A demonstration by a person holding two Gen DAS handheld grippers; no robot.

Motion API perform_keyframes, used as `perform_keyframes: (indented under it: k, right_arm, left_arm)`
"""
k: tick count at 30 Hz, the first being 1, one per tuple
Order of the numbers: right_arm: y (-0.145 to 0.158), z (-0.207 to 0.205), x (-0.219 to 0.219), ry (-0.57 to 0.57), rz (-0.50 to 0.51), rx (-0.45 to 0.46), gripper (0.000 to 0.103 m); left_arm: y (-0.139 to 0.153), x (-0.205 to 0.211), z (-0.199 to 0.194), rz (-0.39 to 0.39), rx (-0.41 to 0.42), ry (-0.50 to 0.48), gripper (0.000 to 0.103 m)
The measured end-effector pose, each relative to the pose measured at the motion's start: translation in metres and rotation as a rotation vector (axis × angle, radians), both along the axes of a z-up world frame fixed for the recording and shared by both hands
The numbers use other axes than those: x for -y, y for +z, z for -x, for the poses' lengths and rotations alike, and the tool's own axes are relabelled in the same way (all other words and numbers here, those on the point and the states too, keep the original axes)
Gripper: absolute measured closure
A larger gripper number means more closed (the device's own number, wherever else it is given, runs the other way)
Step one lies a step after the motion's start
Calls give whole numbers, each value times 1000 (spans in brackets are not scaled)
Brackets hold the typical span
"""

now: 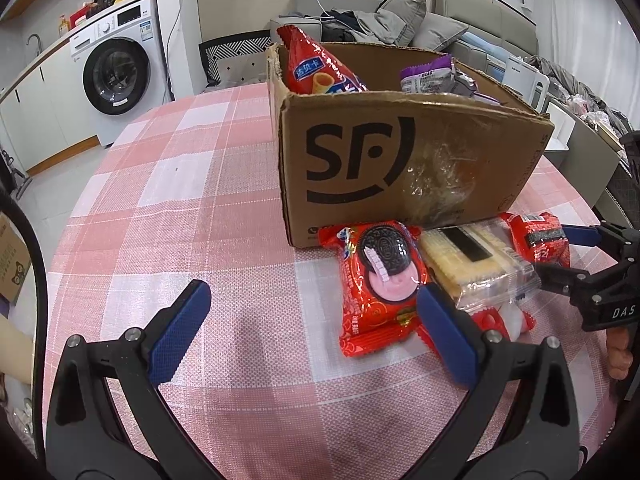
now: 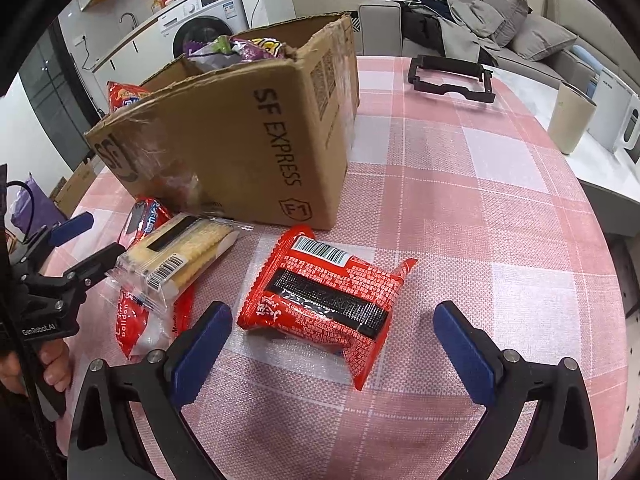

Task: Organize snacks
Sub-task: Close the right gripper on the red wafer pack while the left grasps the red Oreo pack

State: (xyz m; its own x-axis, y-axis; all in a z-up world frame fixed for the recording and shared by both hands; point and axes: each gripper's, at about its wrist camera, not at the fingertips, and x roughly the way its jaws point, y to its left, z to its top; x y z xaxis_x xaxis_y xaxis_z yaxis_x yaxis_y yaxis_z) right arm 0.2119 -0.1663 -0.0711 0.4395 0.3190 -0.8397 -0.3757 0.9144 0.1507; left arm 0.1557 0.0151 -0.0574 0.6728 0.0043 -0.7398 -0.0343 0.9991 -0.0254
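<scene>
Setting: a lived-in home, open-plan. Washing machine (image 1: 116, 70) under a counter with a tap (image 1: 34, 42) at left; grey sofa (image 1: 452, 20) heaped with clothes (image 1: 384, 20) behind. Desk (image 1: 180, 184) wears a pink checked cloth. Cardboard courier box (image 1: 400, 160) holds snack packets.

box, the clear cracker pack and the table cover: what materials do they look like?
Box: brown corrugated cardboard, matte, with torn ragged top edges and a glossy patch of clear tape residue.
Cracker pack: thin clear plastic film, shiny, crimped ends; pale crackers show through it.
Table cover: pink plaid with a fine woven-looking texture and slight sheen; probably coated fabric or vinyl, can't tell which.
</scene>
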Motion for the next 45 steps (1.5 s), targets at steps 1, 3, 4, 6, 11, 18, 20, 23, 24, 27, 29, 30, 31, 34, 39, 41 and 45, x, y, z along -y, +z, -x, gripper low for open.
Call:
perform_keyframes:
  k: [1,3,4,6,11,18,20,23,24,27,29,30,31,34,39,41,45]
  right_arm:
    - [0,0,0,-3,-3,2,2]
    - [2,4,1,-7,-9,10,10]
    - [3,4,1,-6,-7,17,15]
    - [4,5,0,-8,3,28,19]
    - [7,6,0,0,-15,41,43]
    - [12,8,5,3,-68,33,52]
    - [15,8,6,1,-83,35,52]
    - [17,9,8,-1,-91,41,52]
    - [18,9,9,-3,-93,42,52]
    - [20,10,12,-4,-106,40,52]
    - [20,11,13,-5,-105,40,52]
    - [21,11,14,-6,-105,40,52]
    - [21,12,14,-8,-107,39,52]
    - [22,12,15,-7,-112,37,52]
    - [24,12,16,-5,-114,37,52]
    - [24,12,16,-4,-116,38,52]
    - [23,13,16,-1,-112,34,52]
  left_arm:
    - [0,0,0,1,1,0,1]
    - [-1,0,-1,0,1,-1,1]
    - [-1,-1,-2,1,0,-2,1]
    - [-2,-1,-2,2,0,-1,1]
    - [-3,-2,-3,3,1,1,1]
    - [-4,-3,-4,0,0,7,1]
    - [-4,0,-4,-12,1,0,1]
    - [-1,3,-3,-19,13,5,1]
    - [0,4,-3,-14,14,6,1]
    - [2,7,-7,7,4,3,1]
    - [2,9,-12,5,-3,7,1]
    - [2,10,-14,8,-4,5,1]
    - [2,12,-15,15,-4,1,1]
    - [0,16,-21,17,-6,-2,1]
    - [-7,14,-25,16,-37,10,1]
    - [-9,12,-25,15,-54,0,1]
    - [-13,7,-26,-11,-76,-21,2]
